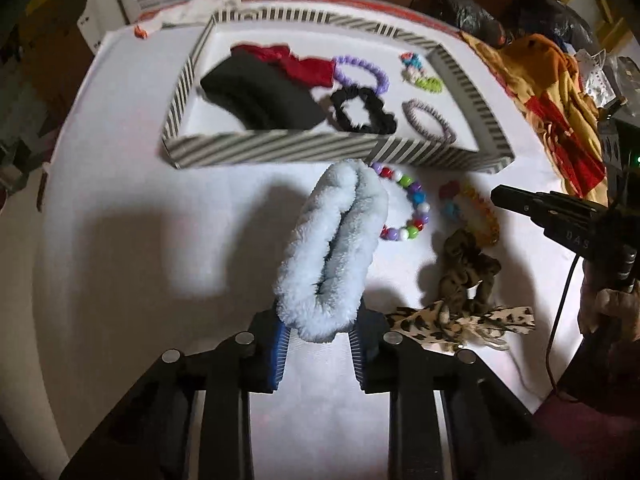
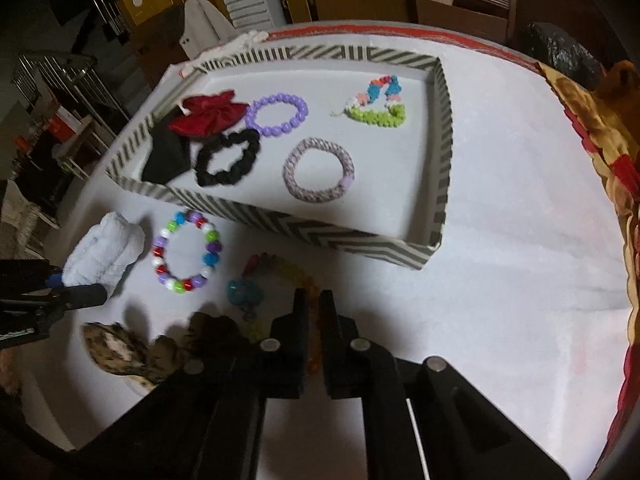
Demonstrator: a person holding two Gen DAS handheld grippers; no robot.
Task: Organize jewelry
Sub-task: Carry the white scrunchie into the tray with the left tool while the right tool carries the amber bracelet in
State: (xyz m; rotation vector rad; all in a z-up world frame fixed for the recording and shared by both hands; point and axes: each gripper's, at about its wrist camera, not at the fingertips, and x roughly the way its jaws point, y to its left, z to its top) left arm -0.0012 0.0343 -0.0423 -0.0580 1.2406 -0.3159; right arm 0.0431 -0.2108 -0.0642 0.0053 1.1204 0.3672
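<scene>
Fluffy blue scrunchie (image 1: 332,248) between left tool (image 1: 318,344) pads.

Left claw (image 1: 318,328): angled steeply downward, blue-padded fingers (image 1: 280,346) pressed against both sides of a fluffy scrunchie (image 1: 332,252). Right claw (image 2: 314,300): angled steeply downward, black fingers (image 2: 300,312) drawn close together, clamping an amber bead strand (image 2: 313,344).
</scene>
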